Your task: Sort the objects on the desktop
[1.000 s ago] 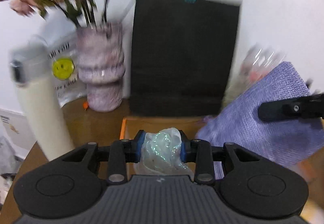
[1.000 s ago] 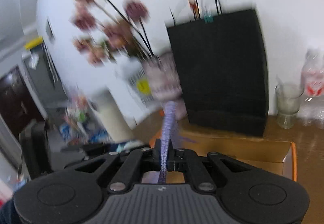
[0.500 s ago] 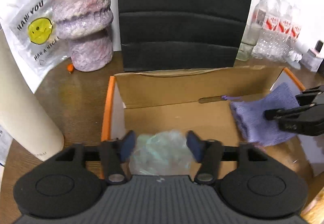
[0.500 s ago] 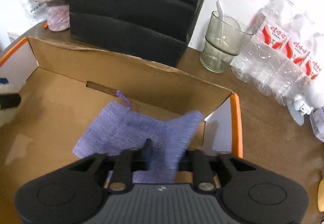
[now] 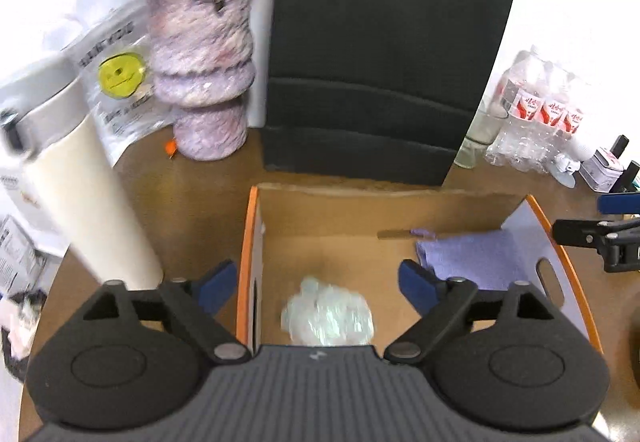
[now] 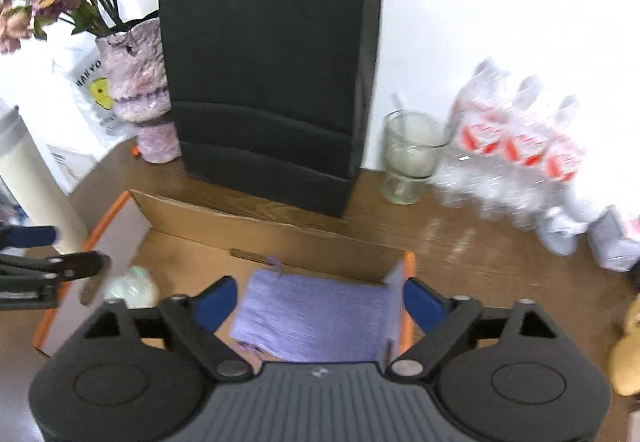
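An orange-edged cardboard box [image 5: 245, 242] sits on the brown table. Inside it lie a crumpled clear iridescent bag [image 5: 326, 316] on the left and a purple knit cloth [image 5: 472, 258] on the right. The box [image 6: 408, 266], the cloth [image 6: 316, 316] and the bag [image 6: 134, 284] also show in the right wrist view. My left gripper [image 5: 316, 288] is open and empty above the bag. My right gripper [image 6: 320, 300] is open and empty above the cloth. Each gripper shows at the edge of the other's view.
A black paper bag [image 5: 384, 54] stands behind the box. A purple vase of flowers [image 5: 204, 70], a cream tumbler [image 5: 76, 194] and a smiley plastic bag [image 5: 120, 76] are at the left. A glass [image 6: 410, 158], packed water bottles [image 6: 516, 162] and small items are at the right.
Both grippers opened and let go: the bag and the cloth now lie in the box. Both grippers have since drawn back and up from the box.
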